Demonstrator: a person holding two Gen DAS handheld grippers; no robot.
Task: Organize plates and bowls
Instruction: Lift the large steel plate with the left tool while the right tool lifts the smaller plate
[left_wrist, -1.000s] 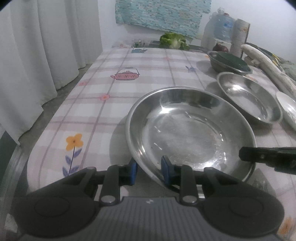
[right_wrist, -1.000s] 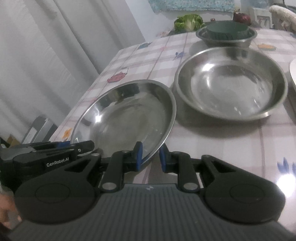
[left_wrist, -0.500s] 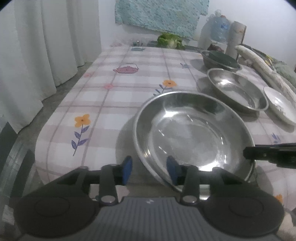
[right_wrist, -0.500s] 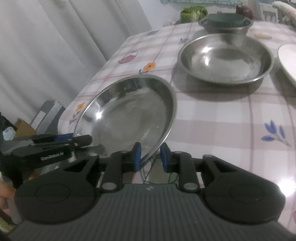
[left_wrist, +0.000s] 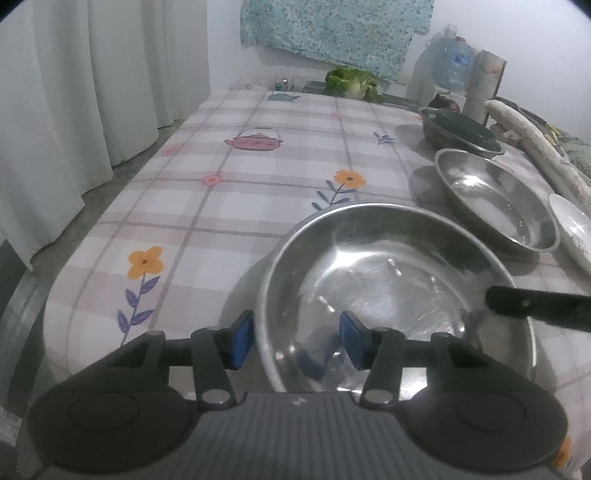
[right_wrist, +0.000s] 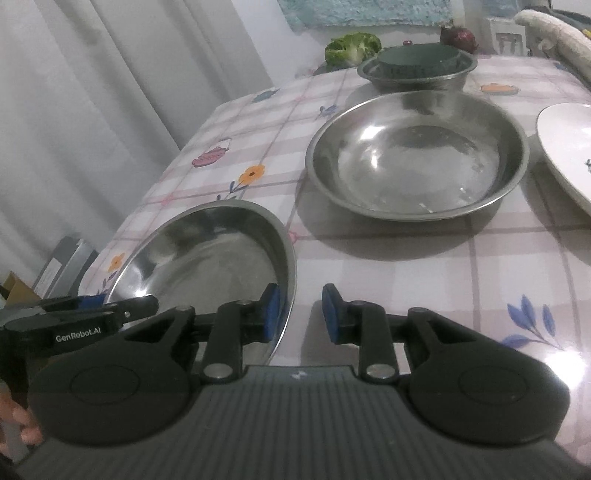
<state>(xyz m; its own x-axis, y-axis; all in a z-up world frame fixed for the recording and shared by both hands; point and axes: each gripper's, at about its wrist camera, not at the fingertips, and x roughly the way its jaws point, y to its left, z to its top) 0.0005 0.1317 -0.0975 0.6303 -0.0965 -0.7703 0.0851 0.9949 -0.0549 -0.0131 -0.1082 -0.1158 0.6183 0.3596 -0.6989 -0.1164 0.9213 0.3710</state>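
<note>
A large steel plate (left_wrist: 395, 280) lies at the near end of the checked tablecloth; it also shows in the right wrist view (right_wrist: 207, 258). My left gripper (left_wrist: 295, 341) is open, its jaws astride the plate's near-left rim without closing on it. My right gripper (right_wrist: 297, 314) is open, its jaws astride the plate's right rim. A second steel plate (right_wrist: 417, 155) lies farther back, also in the left wrist view (left_wrist: 495, 199). Behind it a steel bowl (right_wrist: 417, 72) holds a dark green bowl (right_wrist: 419, 57). A white plate (right_wrist: 569, 147) is at the right.
A cabbage (left_wrist: 351, 83), a water jug (left_wrist: 448, 62) and a roll (left_wrist: 484, 85) stand at the table's far end. White curtains (left_wrist: 92, 92) hang at the left. The table edge (left_wrist: 59, 295) is near my left gripper.
Both grippers opened and let go of the large steel plate's rim. The plate moved toward the table's near end and now rests there.
</note>
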